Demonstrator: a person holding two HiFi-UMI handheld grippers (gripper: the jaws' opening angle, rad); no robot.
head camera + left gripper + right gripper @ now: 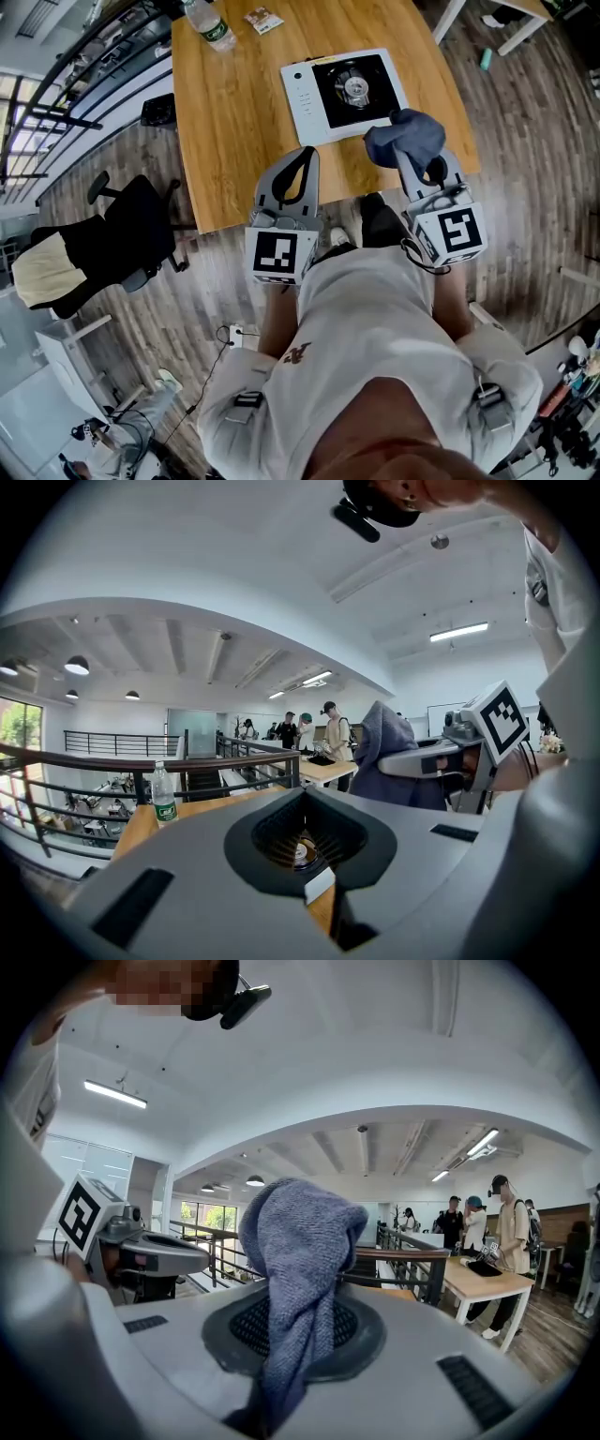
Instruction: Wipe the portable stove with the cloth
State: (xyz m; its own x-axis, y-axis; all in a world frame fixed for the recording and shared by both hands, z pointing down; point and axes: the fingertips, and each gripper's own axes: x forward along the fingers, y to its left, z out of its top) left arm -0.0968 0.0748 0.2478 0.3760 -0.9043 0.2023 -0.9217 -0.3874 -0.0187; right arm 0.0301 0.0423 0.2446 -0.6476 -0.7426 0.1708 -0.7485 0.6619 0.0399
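My right gripper (403, 157) clamps the blue-grey woven cloth (405, 137); left gripper (305, 156) closed, empty. I'd press it flat across the white, black-topped portable stove (344, 94).

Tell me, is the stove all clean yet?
Not yet. Done: the cloth is picked up. In hand: the right gripper pinches it beside the stove's near corner. To do: the wiping; I cannot tell that the cloth touches the stove. The left gripper is shut and empty.
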